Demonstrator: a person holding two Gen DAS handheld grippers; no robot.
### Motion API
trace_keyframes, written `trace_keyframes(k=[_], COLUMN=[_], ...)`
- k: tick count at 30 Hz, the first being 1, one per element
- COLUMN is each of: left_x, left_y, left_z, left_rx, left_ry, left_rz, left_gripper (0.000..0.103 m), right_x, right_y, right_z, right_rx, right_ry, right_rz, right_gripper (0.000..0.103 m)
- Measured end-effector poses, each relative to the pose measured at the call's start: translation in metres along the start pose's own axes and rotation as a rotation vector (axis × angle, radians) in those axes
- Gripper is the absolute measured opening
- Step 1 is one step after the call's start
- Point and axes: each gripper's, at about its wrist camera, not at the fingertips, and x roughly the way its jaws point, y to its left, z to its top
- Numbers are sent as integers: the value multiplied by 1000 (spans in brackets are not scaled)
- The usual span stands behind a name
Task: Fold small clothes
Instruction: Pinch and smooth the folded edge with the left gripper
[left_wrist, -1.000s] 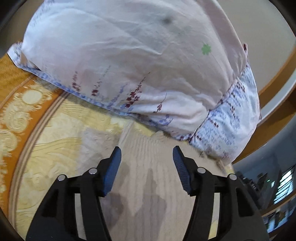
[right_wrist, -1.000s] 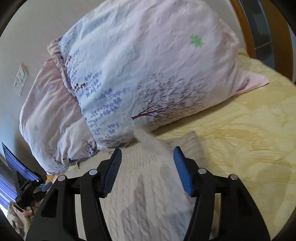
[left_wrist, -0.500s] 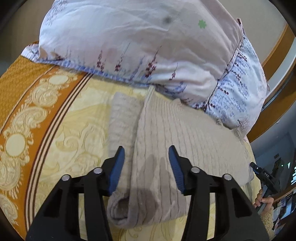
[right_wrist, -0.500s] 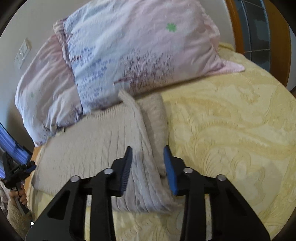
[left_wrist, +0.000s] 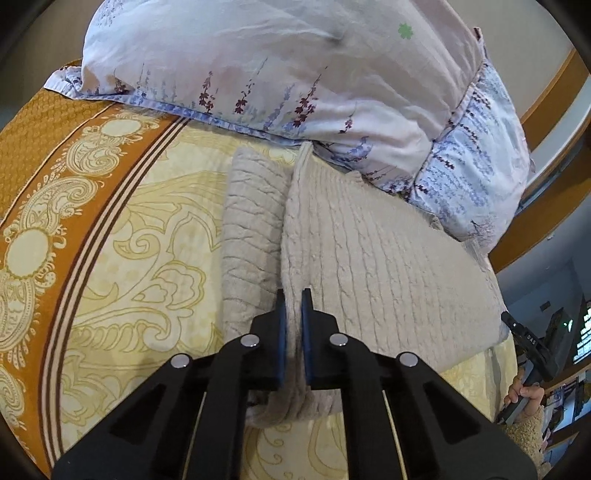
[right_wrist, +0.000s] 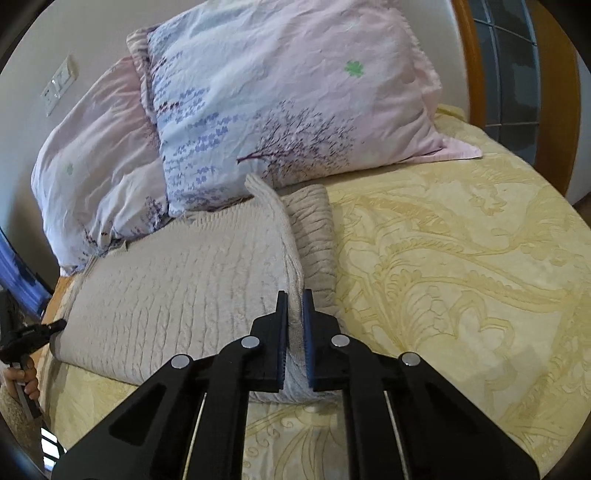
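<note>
Both pairs of jaws are pinched nearly together on knit fabric. Seen from the left wrist, the left gripper (left_wrist: 291, 301) clamps a raised fold of the beige cable-knit sweater (left_wrist: 388, 266) along the sweater's left edge, with the blue pads (left_wrist: 281, 332) pressed against the cloth from either side. Seen from the right wrist, the right gripper (right_wrist: 294, 301) clamps a matching raised ridge of the sweater (right_wrist: 177, 280) along its right edge, the fabric squeezed between its pads. A narrower strip of the same knit, probably a sleeve (left_wrist: 251, 229), lies flat just beside the pinched fold on the outer side in each view. The sweater lies on the yellow patterned bedspread (right_wrist: 461, 277), its far edge touching the floral pillows (right_wrist: 288, 99) at the head of the bed. An orange ornamented border (left_wrist: 44, 206) runs along the bedspread well left of the sweater.
</note>
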Motion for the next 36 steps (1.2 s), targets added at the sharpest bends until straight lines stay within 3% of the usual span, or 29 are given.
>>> trace_keyframes(k=[3,6,12,17,20,24,26,30,32,34,36], left_x=[-8,-6,-1,-15,-16,8,17,23,22,19,12], left_y=[0,5,4,-7,-24,-42,-37,-20,-14,-10,-7], left_z=[-2,-5,-6,4,9,9,7,5,5,6,8], left_rx=[29,31,34,48,85,143,124,72,51,16,-24], left_ry=[1,20,21,-62,-98,-40,-14,-11,-9,-7,-18], left_rz=[1,0,-7,13,-12,18,34,35,16,-15,-59], left_gripper=[7,7,9,34,38,38,38,22,21,24,38], right_x=[-2,14,14,6,22,49,57,54,52,51,49], right_y=[-1,-5,-3,20,40,49,41,34,33,35,39], right_z=[-4,-15,-12,6,13,13,7,2,0,3,7], right_rx=[5,17,42,-6,-55,-73,-35,-3,1,4,10], right_ry=[16,93,90,-2,24,91,129,117,109,114,118], right_rz=[-22,-80,-86,-50,-3,-35,-59,-40,-46,-62,-56], right_gripper=[8,8,9,29,29,29,29,29,30,30,40])
